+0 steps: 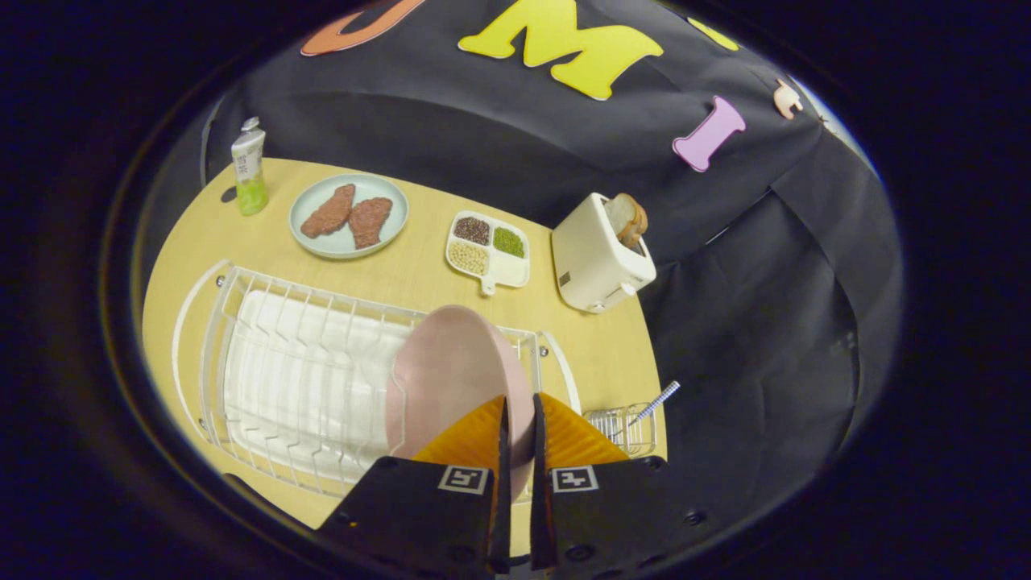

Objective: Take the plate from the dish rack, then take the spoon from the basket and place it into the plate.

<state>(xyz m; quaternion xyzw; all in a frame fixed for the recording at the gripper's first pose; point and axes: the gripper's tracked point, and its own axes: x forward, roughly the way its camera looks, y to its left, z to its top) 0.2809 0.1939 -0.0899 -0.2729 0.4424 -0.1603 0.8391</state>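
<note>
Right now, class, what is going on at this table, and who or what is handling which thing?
A hand-held gripper has its two orange fingers closed on the rim of a pink plate, which stands on edge over the white dish rack. The spoon sits in the small wire basket beside the rack, untouched. Beyond the rack are a plate of meat, a divided tray of beans, a toaster and a tube.
</note>
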